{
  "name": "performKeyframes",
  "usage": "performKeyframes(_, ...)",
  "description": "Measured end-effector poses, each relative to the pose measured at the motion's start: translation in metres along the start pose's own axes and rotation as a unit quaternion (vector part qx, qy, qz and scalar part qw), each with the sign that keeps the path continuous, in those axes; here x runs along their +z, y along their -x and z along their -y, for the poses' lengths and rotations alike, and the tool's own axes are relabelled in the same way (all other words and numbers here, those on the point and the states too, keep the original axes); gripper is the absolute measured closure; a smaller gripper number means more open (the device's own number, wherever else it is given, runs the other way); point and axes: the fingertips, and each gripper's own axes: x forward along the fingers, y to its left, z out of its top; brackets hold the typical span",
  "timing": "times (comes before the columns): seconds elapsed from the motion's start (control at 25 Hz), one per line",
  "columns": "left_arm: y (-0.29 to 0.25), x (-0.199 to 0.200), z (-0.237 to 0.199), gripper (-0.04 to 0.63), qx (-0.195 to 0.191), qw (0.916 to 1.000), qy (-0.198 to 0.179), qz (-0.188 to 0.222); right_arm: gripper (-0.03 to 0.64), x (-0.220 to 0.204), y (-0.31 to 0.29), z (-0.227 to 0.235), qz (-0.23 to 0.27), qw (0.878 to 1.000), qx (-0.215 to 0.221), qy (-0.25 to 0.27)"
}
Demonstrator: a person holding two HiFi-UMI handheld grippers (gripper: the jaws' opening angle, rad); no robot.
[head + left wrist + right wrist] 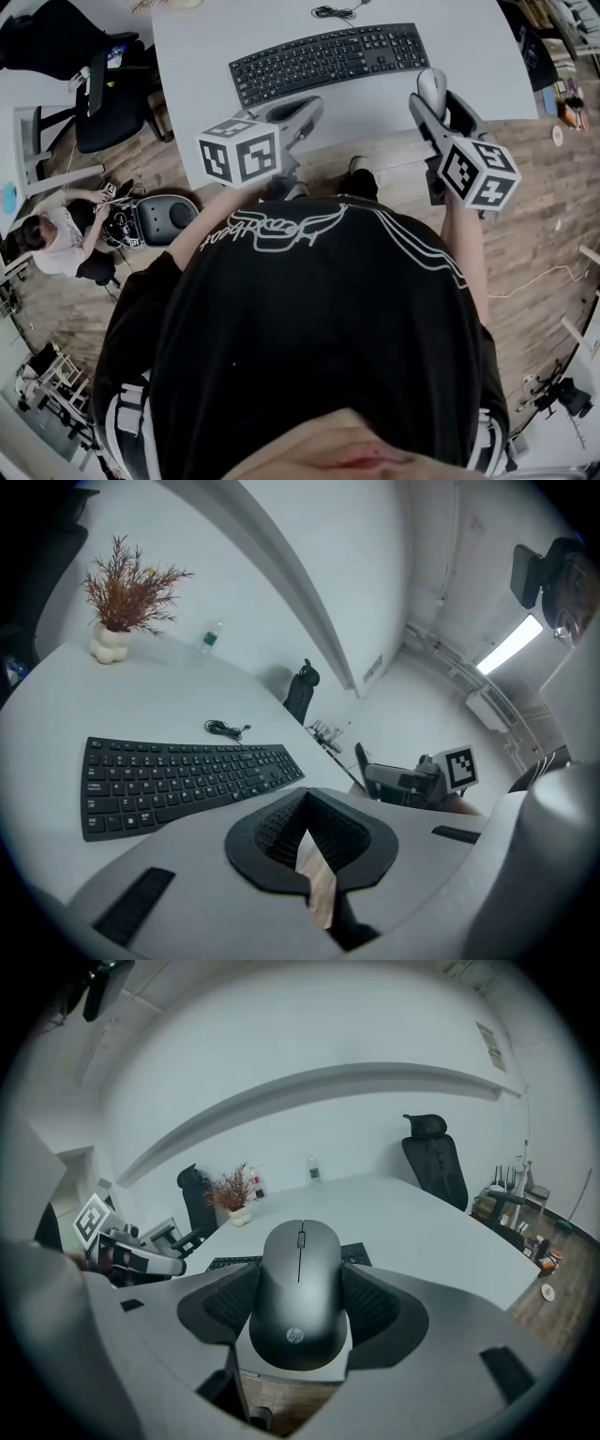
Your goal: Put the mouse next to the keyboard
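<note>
at worktop (pixel 192 66) near edge, off the keyboard's (pixel 328 58) right end: mouse (pixel 300 1283) clenched between right claw (pixel 429 105) jaws. left claw (pixel 309 836) closed, nothing between its jaws, at near edge in front of keyboard.

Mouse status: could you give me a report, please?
Left gripper shut, empty. Right gripper clamps dark grey oval mouse, right of black keyboard. Nothing obstructing.

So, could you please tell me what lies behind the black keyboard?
A small coiled black cable lies just behind the black keyboard, apart. Farther back stand a white vase of dried reddish twigs and a small bottle. Nothing there is covered in the left gripper view.
</note>
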Motion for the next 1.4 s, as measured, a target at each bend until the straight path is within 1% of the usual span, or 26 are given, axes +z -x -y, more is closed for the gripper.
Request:
performKeyframes(0.28, -0.04, 0.014, 0.008, 0.589, 0.008, 1.0, 0.004, -0.001, 0.356, 0.015, -0.007, 0.055, 0.001, 1.0, -0.007, -0.004)
performKeyframes(0.72, -0.1, 0.04, 0.001, 0.589, 0.037, 0.9991, 0.017, 0.01, 0.356, 0.032, -0.044, 0.141, -0.013, 1.0, -0.005, -0.007)
performKeyframes(1.04, -0.125, 0.052, -0.004, 0.589, 0.069, 0.997, 0.028, 0.023, 0.356, 0.022, -0.078, 0.186, -0.054, 0.998, -0.005, 0.014)
performKeyframes(1.28, -0.125, 0.052, -0.008, 0.589, 0.092, 0.9943, 0.039, 0.036, 0.356, -0.004, -0.106, 0.196, -0.096, 0.995, 0.006, 0.039)
performKeyframes(1.4, -0.125, 0.055, -0.014, 0.589, 0.105, 0.9926, 0.044, 0.042, 0.356, -0.016, -0.121, 0.202, -0.119, 0.992, 0.011, 0.042)
